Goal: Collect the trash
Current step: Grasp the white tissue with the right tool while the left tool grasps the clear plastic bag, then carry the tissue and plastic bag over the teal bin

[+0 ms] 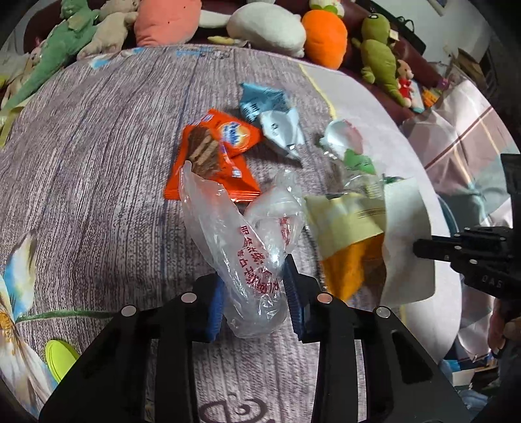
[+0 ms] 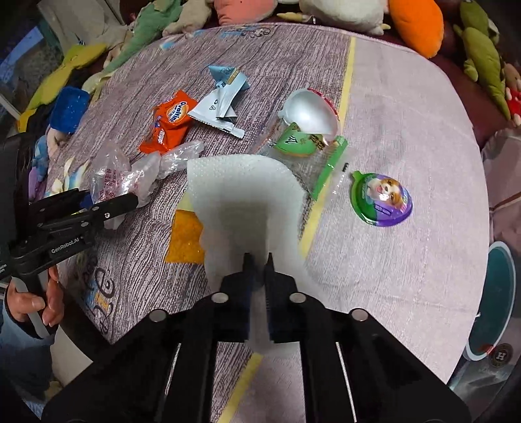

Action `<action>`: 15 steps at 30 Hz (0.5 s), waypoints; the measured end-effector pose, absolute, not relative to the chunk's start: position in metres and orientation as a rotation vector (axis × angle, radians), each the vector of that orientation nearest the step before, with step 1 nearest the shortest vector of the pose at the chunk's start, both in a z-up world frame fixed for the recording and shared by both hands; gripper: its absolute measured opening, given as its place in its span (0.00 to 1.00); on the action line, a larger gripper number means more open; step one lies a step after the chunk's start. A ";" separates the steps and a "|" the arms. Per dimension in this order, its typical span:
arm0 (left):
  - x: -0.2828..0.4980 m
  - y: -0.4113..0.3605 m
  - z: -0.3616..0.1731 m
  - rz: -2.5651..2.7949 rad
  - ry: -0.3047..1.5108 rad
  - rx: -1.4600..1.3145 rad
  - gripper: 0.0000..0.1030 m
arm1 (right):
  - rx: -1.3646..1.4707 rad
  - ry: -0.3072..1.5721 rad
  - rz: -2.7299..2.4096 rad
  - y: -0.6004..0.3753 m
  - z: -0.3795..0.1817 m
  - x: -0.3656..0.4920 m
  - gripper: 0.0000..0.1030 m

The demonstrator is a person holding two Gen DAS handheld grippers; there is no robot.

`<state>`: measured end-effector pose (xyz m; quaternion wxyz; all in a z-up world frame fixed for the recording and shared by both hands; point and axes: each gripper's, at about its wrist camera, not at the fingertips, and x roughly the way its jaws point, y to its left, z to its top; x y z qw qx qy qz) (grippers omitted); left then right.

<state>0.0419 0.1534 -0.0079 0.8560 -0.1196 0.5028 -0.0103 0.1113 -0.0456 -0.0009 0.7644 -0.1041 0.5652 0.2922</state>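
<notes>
My left gripper (image 1: 255, 289) is shut on a clear plastic bag (image 1: 234, 234) with red print and holds it above the table; it also shows in the right wrist view (image 2: 120, 179). My right gripper (image 2: 259, 260) is shut on a white paper towel (image 2: 244, 201), lifted over the table, also seen in the left wrist view (image 1: 407, 240). On the table lie orange Ovaltine wrappers (image 1: 215, 153), a blue-white wrapper (image 1: 273, 114), a silver and green wrapper (image 2: 306, 130), a yellow-orange packet (image 1: 348, 240) and a purple-green lid with a dog picture (image 2: 382, 198).
The table (image 1: 97, 162) has a grey wood-print cloth and a pale section at the right (image 2: 407, 130). Plush toys (image 1: 270, 29) line the far edge. A teal round bin (image 2: 491, 299) stands beyond the right edge. A lime disc (image 1: 60, 358) lies at the near left.
</notes>
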 end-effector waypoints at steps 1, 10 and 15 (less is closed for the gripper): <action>0.042 0.151 -0.004 -0.026 1.050 -0.252 0.33 | -0.213 1.225 0.632 -0.053 0.001 0.111 0.04; 0.045 0.122 0.038 -0.096 0.969 -0.255 0.33 | -0.093 1.174 0.553 -0.111 0.021 0.121 0.04; 0.060 0.088 0.047 -0.168 0.965 -0.231 0.33 | -0.042 1.144 0.522 -0.137 0.030 0.124 0.04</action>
